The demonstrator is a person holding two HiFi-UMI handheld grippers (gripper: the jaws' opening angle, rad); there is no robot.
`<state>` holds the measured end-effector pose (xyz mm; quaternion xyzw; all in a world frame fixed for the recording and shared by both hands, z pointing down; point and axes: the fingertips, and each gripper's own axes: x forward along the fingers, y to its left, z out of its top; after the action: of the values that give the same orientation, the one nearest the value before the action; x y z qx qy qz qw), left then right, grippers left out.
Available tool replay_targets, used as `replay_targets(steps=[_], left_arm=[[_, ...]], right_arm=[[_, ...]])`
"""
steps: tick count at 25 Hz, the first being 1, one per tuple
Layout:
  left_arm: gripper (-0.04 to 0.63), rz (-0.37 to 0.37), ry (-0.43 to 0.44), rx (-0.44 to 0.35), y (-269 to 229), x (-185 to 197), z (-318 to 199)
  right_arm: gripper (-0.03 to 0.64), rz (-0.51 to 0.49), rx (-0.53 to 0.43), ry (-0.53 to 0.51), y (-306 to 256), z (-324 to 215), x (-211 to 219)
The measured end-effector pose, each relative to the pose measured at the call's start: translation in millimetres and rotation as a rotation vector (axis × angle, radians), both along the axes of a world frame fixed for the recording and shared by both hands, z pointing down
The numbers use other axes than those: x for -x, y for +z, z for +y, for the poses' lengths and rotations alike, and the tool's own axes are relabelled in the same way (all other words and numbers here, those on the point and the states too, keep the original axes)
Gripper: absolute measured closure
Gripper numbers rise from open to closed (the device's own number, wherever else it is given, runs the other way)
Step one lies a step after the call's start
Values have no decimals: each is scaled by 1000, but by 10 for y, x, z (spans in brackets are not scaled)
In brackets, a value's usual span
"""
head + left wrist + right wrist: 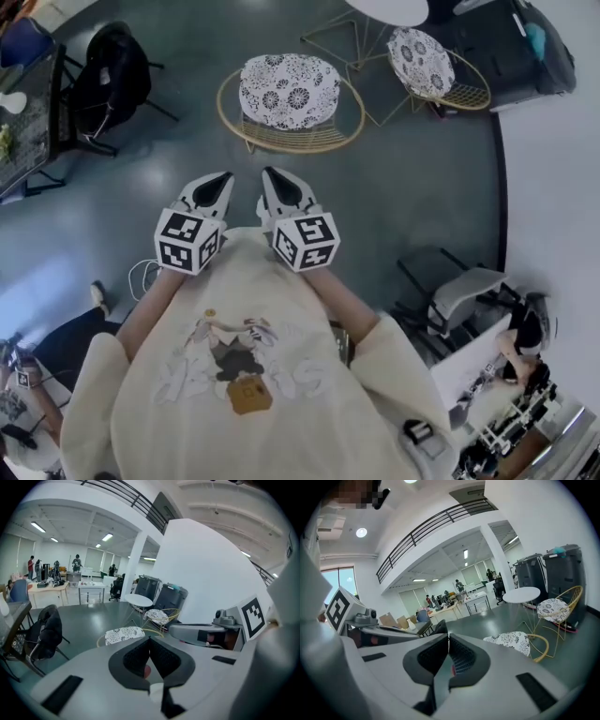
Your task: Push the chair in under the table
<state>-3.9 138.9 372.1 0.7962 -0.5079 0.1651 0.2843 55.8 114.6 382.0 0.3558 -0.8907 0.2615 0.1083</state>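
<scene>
Ahead of the person on the grey floor, well apart from both hands, stands the round gold-framed chair (289, 91) with a patterned cushion. It is not yet under the small white round tabletop (389, 9), which lies beyond it and off to the right. A second matching chair (424, 58) already sits beside that table. The left tool (223, 178) and right tool (270, 174) are side by side, pointing at the near chair, each with its jaws pressed together on nothing. The right tool lines up slightly closer to the seat's middle. The chair is round, so no long axis matters; the push likely runs forward and rightward. The dark bins (530, 42) past the table are lidded, their contents unseen.
</scene>
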Motion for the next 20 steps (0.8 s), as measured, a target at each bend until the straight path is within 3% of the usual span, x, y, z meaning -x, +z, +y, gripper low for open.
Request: replay_targets(steps=[9, 14, 20], left_arm=[[588, -46, -84, 5, 39, -394, -918], [588, -60, -115, 35, 184, -345, -1126], [588, -42, -111, 58, 265, -375, -1317]], right_arm=[[607, -56, 47, -48, 119, -920, -362], [607, -40, 114, -88, 410, -1074, -308], [606, -40, 148, -61, 538, -1233, -366]])
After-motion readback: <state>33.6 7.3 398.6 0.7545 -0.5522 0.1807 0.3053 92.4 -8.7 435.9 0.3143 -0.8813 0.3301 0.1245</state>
